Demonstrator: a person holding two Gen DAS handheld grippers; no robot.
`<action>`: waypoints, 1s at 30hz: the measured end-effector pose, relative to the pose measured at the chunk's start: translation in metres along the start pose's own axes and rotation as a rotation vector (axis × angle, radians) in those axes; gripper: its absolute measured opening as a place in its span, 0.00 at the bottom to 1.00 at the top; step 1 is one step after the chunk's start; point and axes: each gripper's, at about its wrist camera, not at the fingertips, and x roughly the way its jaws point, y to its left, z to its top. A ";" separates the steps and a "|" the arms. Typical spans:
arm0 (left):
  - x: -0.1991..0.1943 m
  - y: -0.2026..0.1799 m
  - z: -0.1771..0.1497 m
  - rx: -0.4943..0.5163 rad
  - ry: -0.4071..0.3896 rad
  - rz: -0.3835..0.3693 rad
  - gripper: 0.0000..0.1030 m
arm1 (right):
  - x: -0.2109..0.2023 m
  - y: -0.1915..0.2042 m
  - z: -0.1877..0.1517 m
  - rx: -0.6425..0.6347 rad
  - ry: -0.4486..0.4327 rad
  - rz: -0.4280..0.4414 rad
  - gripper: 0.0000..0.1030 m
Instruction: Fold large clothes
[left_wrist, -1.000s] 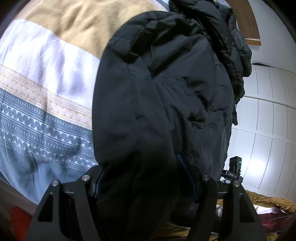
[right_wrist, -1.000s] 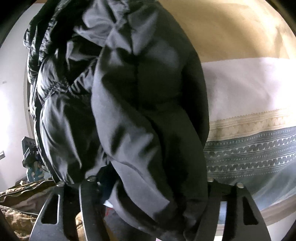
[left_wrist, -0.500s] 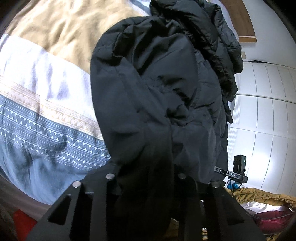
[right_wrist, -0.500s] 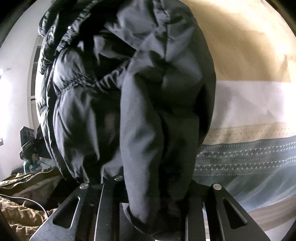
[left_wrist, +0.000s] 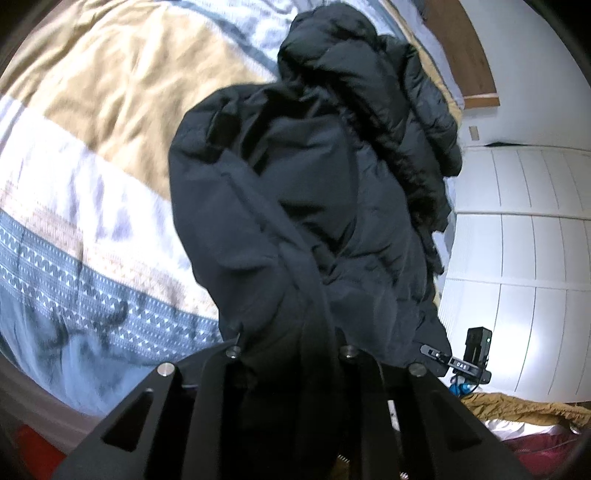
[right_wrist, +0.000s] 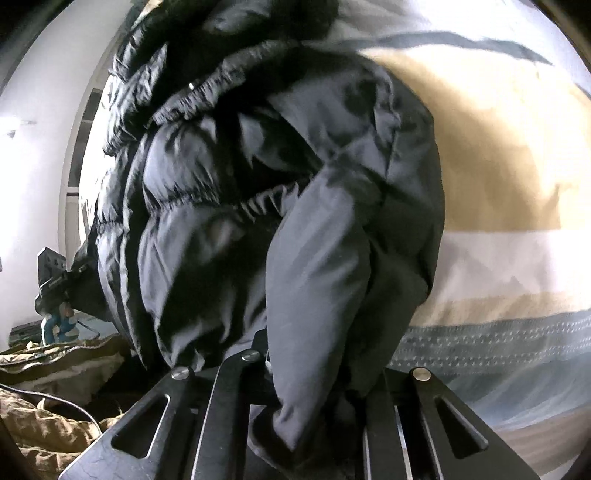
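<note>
A black puffer jacket lies bunched on a bed cover striped tan, white and blue. In the left wrist view my left gripper has its jaws closing, with a thick fold of the jacket's near edge pinched between them and lifted. In the right wrist view the same jacket fills the middle, its quilted lining showing at the left. My right gripper is shut on a hanging fold of the outer fabric. Both sets of fingertips are buried in cloth.
White wardrobe doors stand right of the bed. A small black camera on a stand sits by the bed's corner, also visible as the black camera. Brown clothing lies heaped on the floor. A wooden headboard is at the far end.
Both grippers went from open around the jacket's edge to closed on it. Both have risen, pulling the fabric up off the cover.
</note>
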 end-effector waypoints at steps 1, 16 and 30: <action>-0.002 -0.002 0.001 -0.003 -0.012 -0.006 0.16 | -0.003 0.002 0.003 -0.002 -0.012 0.002 0.12; -0.043 -0.029 0.045 -0.066 -0.208 -0.108 0.14 | -0.066 -0.001 0.038 -0.009 -0.221 0.024 0.11; -0.089 -0.069 0.115 -0.106 -0.358 -0.280 0.14 | -0.152 -0.011 0.083 0.159 -0.497 0.245 0.11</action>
